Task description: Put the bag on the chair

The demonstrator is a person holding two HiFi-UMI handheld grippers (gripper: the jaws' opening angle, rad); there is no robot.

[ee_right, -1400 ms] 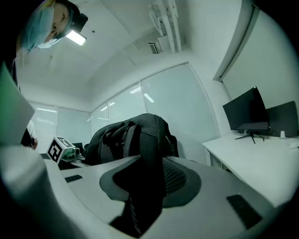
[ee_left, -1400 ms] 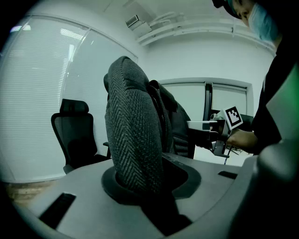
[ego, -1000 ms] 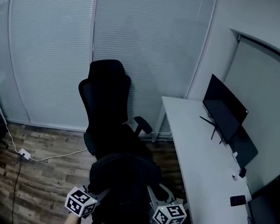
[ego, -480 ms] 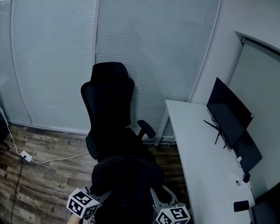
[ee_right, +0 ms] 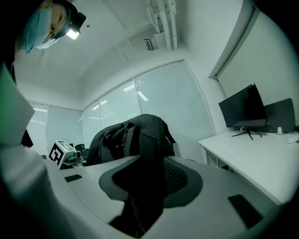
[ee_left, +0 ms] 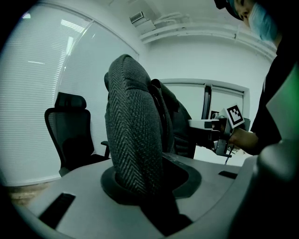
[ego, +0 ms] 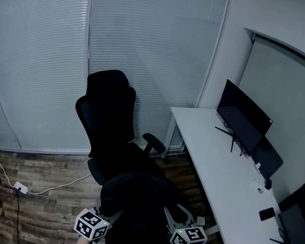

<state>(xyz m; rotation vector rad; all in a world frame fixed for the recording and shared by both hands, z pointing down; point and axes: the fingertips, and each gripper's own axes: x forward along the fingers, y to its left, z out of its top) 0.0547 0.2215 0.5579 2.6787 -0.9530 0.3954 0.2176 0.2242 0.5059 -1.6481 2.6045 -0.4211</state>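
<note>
The chair (ego: 108,134) is backed by the blinded glass wall (ego: 147,44), its seat turned toward the bag (ego: 138,199), which is carried just in front of it. Room on the right is bounded by the desk (ego: 229,181) edge, near the right gripper (ee_right: 142,186). On the left, open wooden floor (ego: 42,216) is crossed by a cable (ego: 48,174). The bag is held clear of the floor between both grippers. A herringbone part of it is clamped in the fingers of the left gripper (ee_left: 140,182), and a black strap in those of the right.
</note>
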